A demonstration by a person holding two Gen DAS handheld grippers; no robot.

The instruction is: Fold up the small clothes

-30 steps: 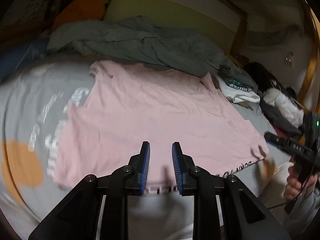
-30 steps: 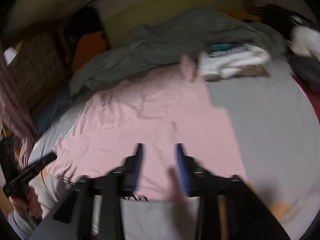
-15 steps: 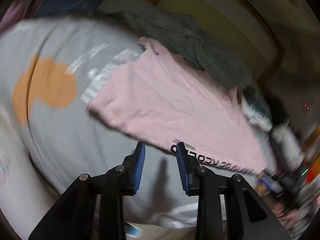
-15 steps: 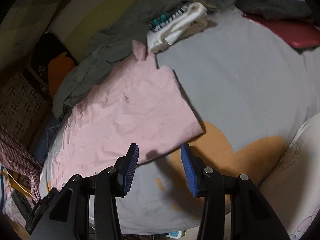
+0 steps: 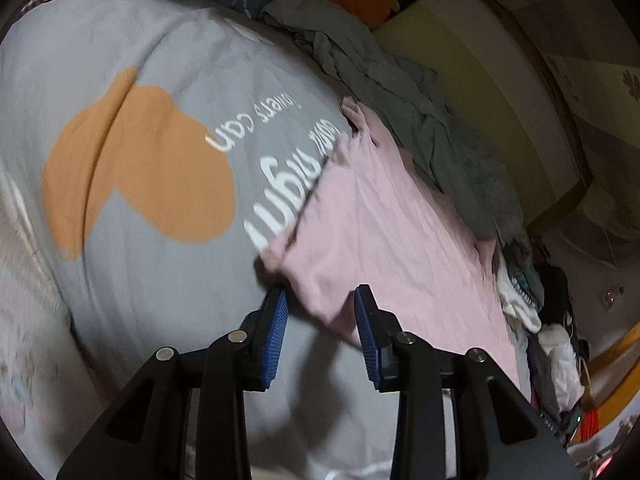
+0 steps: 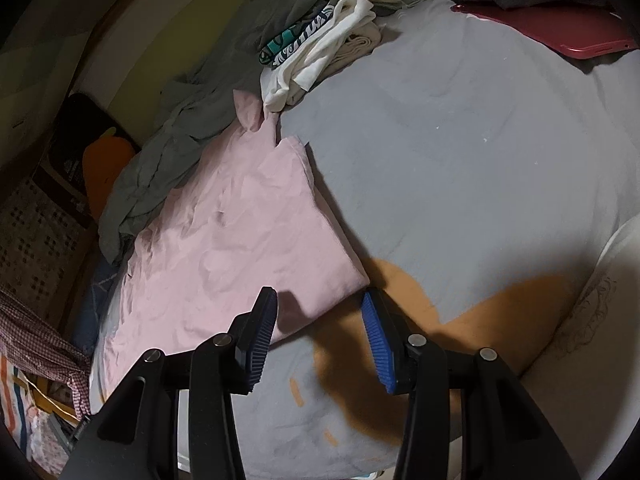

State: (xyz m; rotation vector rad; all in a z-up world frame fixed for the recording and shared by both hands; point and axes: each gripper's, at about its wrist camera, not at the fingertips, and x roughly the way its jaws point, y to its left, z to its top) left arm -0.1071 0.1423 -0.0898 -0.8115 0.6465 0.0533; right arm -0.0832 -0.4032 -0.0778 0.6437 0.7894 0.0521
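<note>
Pink T-shirt (image 5: 384,236) lies spread flat on the grey duvet (image 5: 168,216), lightly creased; far edge runs against a rumpled grey garment (image 5: 404,104); a small stack of folded clothes (image 6: 320,52) sits just beyond its far right corner; red tablet-like slab (image 6: 560,28) well apart at far right.

Left gripper (image 5: 320,320): jaws have just been opening, now a moderate gap; the shirt's near left corner sits between the blue pads (image 5: 276,320) but they don't press on it, so nothing is held. Right gripper (image 6: 318,336): moderate gap too, straddling the near right corner; the cloth looks to reach in between the tips, no pinch visible.

Handling, my read: thin cotton, light, limp, zero stiffness; it will drape and sag from whatever points are held; not fragile, not slippery against ribbed pads. The duvet underneath is soft as well, so pressing down to scoop risks grabbing bedding along with the hem.

Where to grip: the two near hem corners, one per gripper, both layers together, bite shallow and right at the edge; lift evenly and keep the hem taut between the hands, otherwise the middle will belly and the fold line goes crooked; lay it toward the far collar end.
</note>
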